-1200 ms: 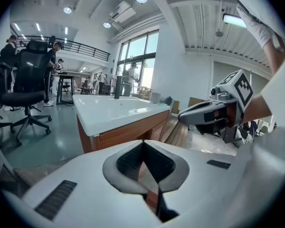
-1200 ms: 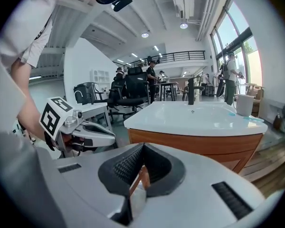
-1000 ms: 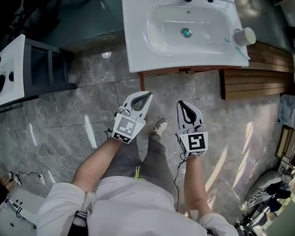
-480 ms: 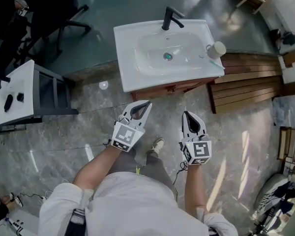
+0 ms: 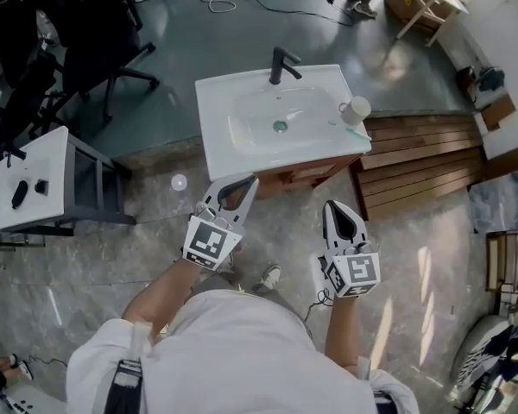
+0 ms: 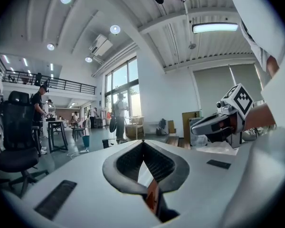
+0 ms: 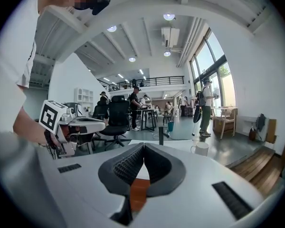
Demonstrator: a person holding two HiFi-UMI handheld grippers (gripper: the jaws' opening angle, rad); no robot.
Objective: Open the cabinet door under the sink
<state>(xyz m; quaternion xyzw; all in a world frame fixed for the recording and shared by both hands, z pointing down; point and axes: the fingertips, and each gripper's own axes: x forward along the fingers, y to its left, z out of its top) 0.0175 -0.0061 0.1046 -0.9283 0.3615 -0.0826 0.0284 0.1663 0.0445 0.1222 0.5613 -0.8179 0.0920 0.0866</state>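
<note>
Grey marbled floor [image 5: 432, 240] was spread round a white sink [image 5: 220, 149], which was mounted on a brown wooden cabinet [image 5: 306, 176]. From above, only a narrow strip of the cabinet front was shown under the sink's near edge, so the door itself could not be made out, though nothing was seen swung out from it. A black tap [image 5: 281, 63] was fixed at the far rim and a white cup [image 5: 356, 109] was stood at the sink's right corner. The left tongs [image 5: 249, 184] were held with their tip just beside the sink's front edge, while the right tongs [image 5: 331, 207] were held lower in the view, a little apart from the cabinet. Both pairs were pressed together at the tips with nothing gripped, as each gripper view confirmed; a sliver of white and brown was framed behind the closed jaws. Compared with a second earlier, the sink had been brought lower and smaller in the head view, more of the room beyond had been uncovered, and the left tongs had been carried nearer the cabinet front. The approach was judged to be under way, with the door not yet touched.
</note>
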